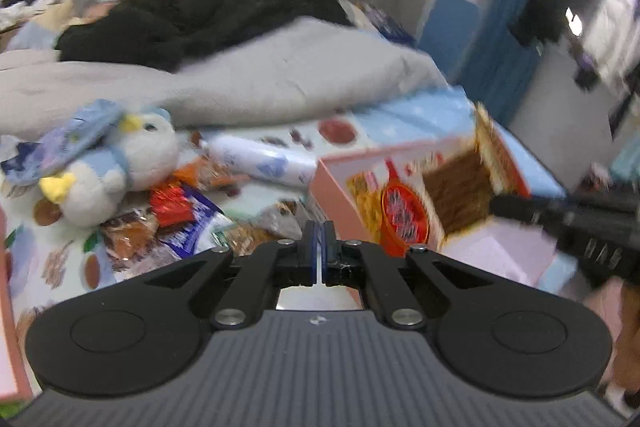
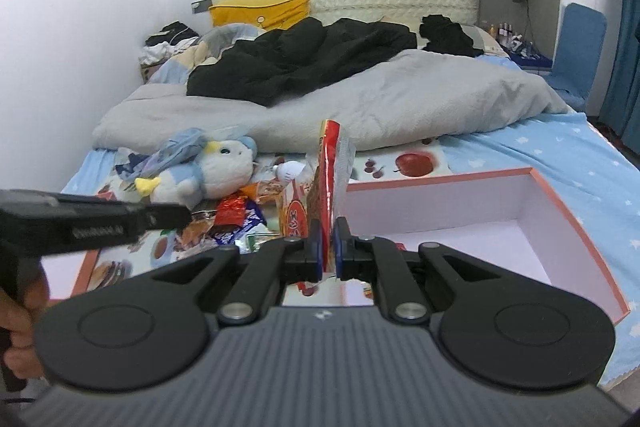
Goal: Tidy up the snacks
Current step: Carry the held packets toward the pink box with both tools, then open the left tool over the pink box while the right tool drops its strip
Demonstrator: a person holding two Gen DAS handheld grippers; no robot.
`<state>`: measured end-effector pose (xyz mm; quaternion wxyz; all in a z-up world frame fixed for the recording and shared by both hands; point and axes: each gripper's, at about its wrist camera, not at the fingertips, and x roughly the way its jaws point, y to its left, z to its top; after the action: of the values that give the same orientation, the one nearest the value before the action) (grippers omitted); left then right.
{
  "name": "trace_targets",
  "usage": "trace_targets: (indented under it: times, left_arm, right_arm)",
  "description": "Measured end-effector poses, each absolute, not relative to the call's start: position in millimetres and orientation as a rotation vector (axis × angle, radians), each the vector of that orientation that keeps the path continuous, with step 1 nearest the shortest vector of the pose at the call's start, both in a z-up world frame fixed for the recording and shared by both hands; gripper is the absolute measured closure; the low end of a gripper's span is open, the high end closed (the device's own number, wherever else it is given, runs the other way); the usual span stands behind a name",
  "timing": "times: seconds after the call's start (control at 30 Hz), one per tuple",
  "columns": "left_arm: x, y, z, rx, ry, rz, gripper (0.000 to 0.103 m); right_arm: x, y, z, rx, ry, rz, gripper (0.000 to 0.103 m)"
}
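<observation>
Right hand-held gripper: your right hand-held gripper (image 2: pixel 328 247) has its jaws clamped on the lower edge of a red snack packet (image 2: pixel 330 179), which stands upright, edge-on to the right wrist camera.
Left hand-held gripper: your left hand-held gripper (image 1: pixel 319 247) is fully closed with nothing between the pads; it hangs above the loose snacks.
Packet's place: the packet hangs in the air over the near-left part of the pink box (image 2: pixel 576 227), not yet down inside it.
Box: it lies open on the bed (image 2: pixel 560 147); the floor you can see looks bare, and the near corner is hidden behind your gripper.
Remaining snacks: a snack pile (image 1: pixel 176 223) of small wrappers lies on the fruit-print mat (image 2: pixel 412 163) left of the box, beside a plush penguin (image 1: pixel 120 167) and a white bottle (image 1: pixel 260 159).
Step in hand, as I judge it: placing the packet into the box.
How to do it well: lower it against a box wall and lay it flat so later packets can stack; let go only once it rests on the floor of the box.
Risk: a thin packet gripped by one edge may swing or flop, so move it gently.
Left side: keep it clear of the box rim, ready for the pile.
</observation>
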<state>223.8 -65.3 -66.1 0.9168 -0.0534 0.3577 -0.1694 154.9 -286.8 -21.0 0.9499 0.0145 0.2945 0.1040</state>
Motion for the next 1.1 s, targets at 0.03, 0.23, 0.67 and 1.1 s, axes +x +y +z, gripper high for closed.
trace_targets:
  times: [0.03,0.23,0.67,1.1]
  left_arm:
    - [226,-66,-74,-0.097,0.753,-0.362,0.101]
    - [236,-69,-141,0.046,0.892,-0.421,0.097]
    - [250,-87,-247,0.341,1.045,-0.534,0.011]
    - [267,-92,-267,0.294,1.103,-0.525,0.018]
  right_arm:
    - [155,-288,-23,0.031,0.602,0.21,0.094]
    - [157,-297,-36,0.048,0.627,0.199,0.094]
    - [153,-306,-53,0.095,0.654,0.187,0.094]
    - [152,-302,-64,0.093,0.679,0.193,0.094]
